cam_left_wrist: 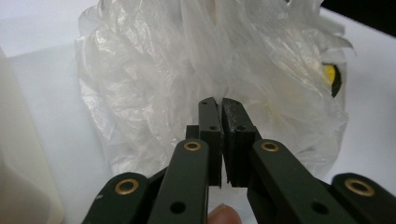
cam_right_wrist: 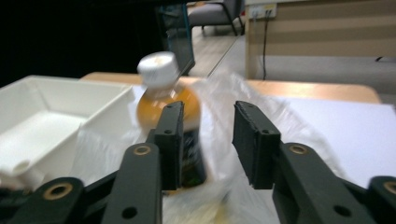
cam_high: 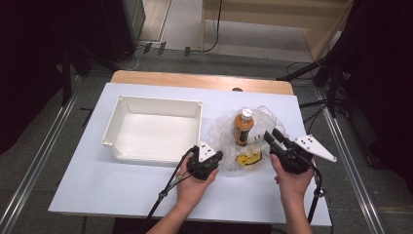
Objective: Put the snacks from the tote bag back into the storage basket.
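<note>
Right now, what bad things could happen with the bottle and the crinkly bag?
1. The left gripper is shut on the thin clear plastic bag; a pull might tear it.
2. The orange drink bottle with a white cap stands upright on that bag, so tugging could tip it.
3. The open right gripper is close to the bottle and could bump it over.

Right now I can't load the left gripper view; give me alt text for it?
The left gripper is shut on a pinch of the clear plastic bag, which billows crumpled on the white table beyond the jaws. A yellow and black item shows through the bag at right; a white bin's wall edges the left.
</note>
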Action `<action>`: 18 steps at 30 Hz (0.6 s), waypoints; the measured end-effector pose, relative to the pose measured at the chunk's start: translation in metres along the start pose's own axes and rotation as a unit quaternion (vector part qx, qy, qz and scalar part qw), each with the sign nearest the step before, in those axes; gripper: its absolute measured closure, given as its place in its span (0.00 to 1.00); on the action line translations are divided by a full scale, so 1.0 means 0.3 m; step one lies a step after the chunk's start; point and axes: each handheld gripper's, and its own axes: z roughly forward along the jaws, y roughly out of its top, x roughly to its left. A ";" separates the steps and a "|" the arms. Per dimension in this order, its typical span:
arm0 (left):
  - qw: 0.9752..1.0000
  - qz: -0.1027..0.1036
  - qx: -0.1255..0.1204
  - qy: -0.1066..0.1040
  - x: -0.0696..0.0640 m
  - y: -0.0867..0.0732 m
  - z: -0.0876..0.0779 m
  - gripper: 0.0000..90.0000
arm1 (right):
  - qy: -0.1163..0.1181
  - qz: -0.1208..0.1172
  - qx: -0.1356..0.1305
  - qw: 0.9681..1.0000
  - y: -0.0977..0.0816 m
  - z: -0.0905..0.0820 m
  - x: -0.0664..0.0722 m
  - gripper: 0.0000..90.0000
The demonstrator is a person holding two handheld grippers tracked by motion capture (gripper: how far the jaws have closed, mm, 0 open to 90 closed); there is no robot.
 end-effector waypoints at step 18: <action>0.996 -0.033 -0.078 -0.037 0.036 -0.011 -0.043 1.00 | -0.046 0.052 0.107 0.992 -0.034 0.277 -0.140 0.89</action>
